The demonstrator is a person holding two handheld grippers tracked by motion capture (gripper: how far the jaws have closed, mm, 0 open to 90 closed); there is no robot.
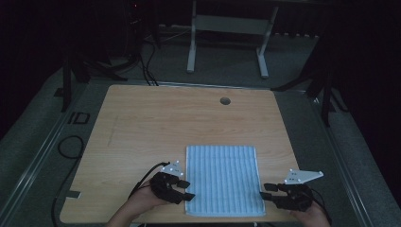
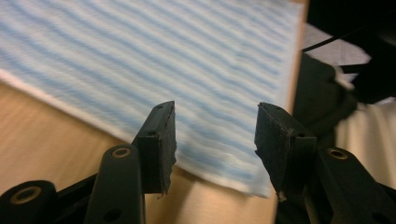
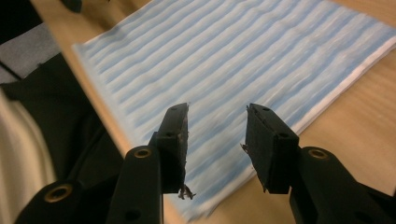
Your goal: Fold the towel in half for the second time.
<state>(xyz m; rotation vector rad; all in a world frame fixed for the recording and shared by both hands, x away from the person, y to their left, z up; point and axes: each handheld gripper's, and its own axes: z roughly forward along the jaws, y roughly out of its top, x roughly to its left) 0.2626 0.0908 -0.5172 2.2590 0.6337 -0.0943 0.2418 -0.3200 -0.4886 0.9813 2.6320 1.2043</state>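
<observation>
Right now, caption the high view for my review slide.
Left gripper and right gripper, both open, flank a blue striped towel on a wooden table.

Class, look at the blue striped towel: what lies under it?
The blue striped towel lies flat on the wooden table. Whatever might sit beneath the cloth is covered.
</observation>
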